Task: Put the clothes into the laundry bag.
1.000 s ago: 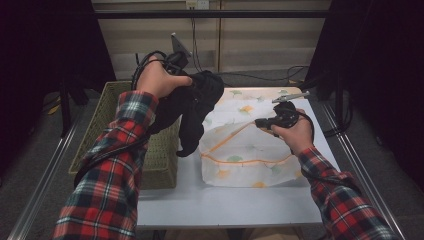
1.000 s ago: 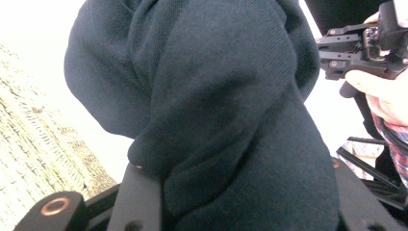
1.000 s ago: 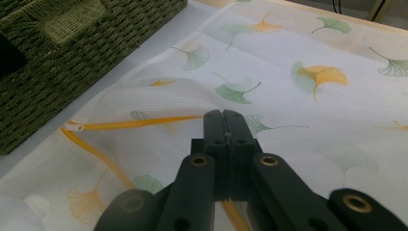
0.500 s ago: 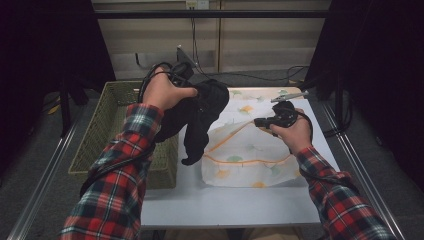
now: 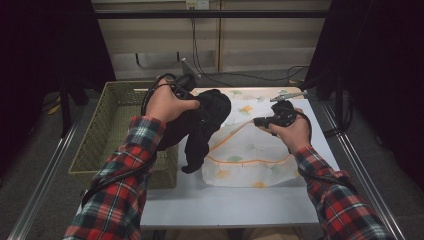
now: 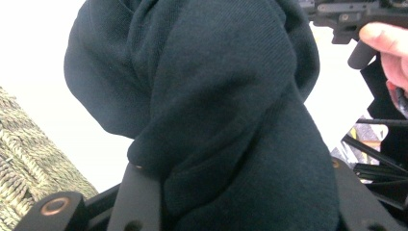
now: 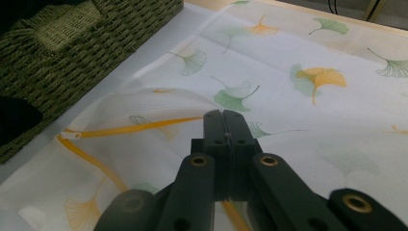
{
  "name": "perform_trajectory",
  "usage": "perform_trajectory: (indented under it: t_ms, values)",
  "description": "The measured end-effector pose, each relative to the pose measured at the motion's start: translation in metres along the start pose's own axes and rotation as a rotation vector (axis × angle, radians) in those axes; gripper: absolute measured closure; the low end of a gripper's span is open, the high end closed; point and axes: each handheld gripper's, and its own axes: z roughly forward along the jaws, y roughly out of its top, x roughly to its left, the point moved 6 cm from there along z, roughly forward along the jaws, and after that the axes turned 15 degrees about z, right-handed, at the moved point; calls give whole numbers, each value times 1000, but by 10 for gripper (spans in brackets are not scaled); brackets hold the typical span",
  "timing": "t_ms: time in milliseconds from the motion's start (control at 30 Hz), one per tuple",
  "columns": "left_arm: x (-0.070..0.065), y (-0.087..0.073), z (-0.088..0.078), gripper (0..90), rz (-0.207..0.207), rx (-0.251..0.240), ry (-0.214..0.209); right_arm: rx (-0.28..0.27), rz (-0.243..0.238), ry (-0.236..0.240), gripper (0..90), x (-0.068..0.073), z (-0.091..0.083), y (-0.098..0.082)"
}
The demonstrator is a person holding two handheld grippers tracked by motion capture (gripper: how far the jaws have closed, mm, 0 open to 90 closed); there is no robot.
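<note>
The left tool (image 5: 197, 107) is raised, its jaws partly apart and clamped on cloth (image 6: 216, 110) that hangs below them. The left forearm (image 5: 125, 170) angles up toward it. The right tool (image 7: 224, 130) sits lower, jaws pressed together on a thin fold of bag (image 7: 144, 103), wrist level.

Basket (image 5: 107, 135) left of the bag (image 5: 250, 155), both on the table (image 5: 225, 205)

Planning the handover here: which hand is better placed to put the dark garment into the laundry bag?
Left. Its left gripper already grips the black garment beside the mesh bag; the right gripper is clamped on the bag's raised edge, probably holding it open.
</note>
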Motion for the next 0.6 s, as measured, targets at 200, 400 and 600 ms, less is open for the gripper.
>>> perform_trajectory:
  t_ms: [200,400,600]
  values:
    - [-1,-10,6,572,32,9,0,3,1,-3,900,1,2,0]
    - [-2,-18,14,573,49,15,-6,3,5,-3,900,2,6,0]
    - [-10,-21,21,572,64,8,-28,4,5,-10,900,4,8,1]
